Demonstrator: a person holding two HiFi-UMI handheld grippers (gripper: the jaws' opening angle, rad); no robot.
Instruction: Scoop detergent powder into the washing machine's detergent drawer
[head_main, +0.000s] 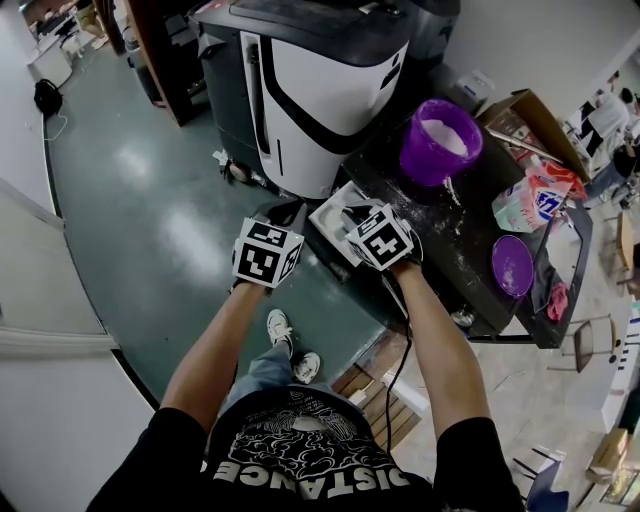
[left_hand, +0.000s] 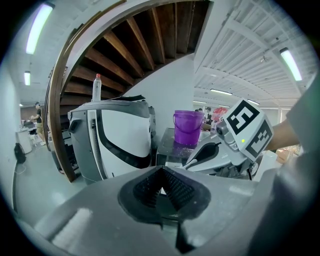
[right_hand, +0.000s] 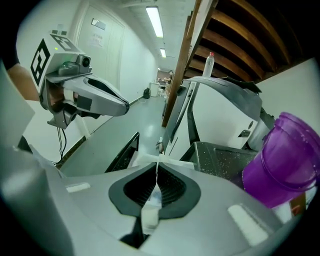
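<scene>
We record: left gripper (left_hand: 161, 171) jaws closed, empty; right gripper (right_hand: 157, 164) pinches a thin white strip (right_hand: 152, 197) near the purple bucket (right_hand: 287, 160).

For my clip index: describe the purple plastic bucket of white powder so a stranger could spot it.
Find the big white-and-black machine at the top of the head view; a dark speckled surface lies to its right. The purple plastic bucket stands on that surface's far end. Unlike the flat purple disc nearer the person, it is tall and holds white powder.
</scene>
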